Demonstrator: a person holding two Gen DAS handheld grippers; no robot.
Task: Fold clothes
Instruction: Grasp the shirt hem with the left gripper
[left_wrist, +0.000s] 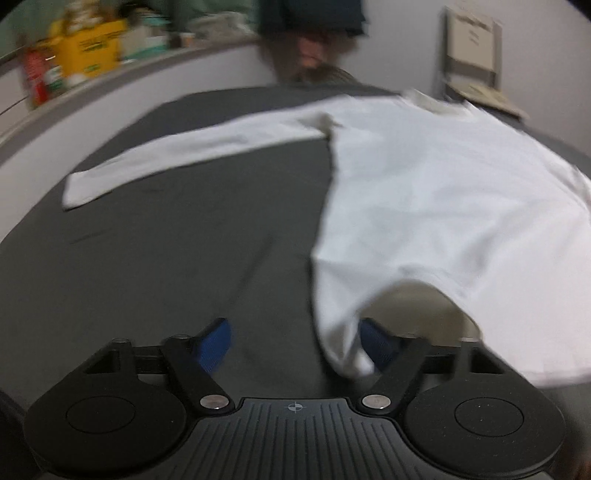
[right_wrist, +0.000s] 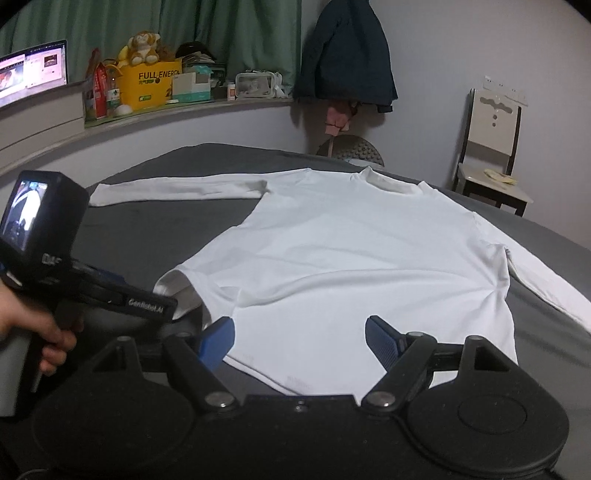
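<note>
Item: one white long-sleeved shirt (right_wrist: 354, 251), spread over a dark grey bed cover (right_wrist: 155, 236), filling the centre and right of the right wrist view, neck toward the top of the frame, one sleeve running to the upper left and the other to the lower right edge. Material judged thin, light and limp, likely to sag and crease when lifted and to slip from a shallow pinch; not fragile. Best holds judged to be the two hem corners or a doubled edge. Left gripper (left_wrist: 295, 343): jaws stood apart, the lifted lower-left hem corner hanging between them against the right pad (left_wrist: 376, 347), the left pad clear of it; no grip shown, though the view was blurred. Right gripper (right_wrist: 299, 338): jaws wide, set over the hem at bottom centre, cloth lying between the pads unpinched. A hand (right_wrist: 22, 317) held the left tool at the lower left of the right wrist view. Edges: hem nearest the tools, partly raised at lower left. Room: bare cover lay to the left of the body and below the upper-left sleeve; a cluttered ledge (right_wrist: 147, 107) at the top left and a chair (right_wrist: 491, 173) at the upper right stood well apart.
</note>
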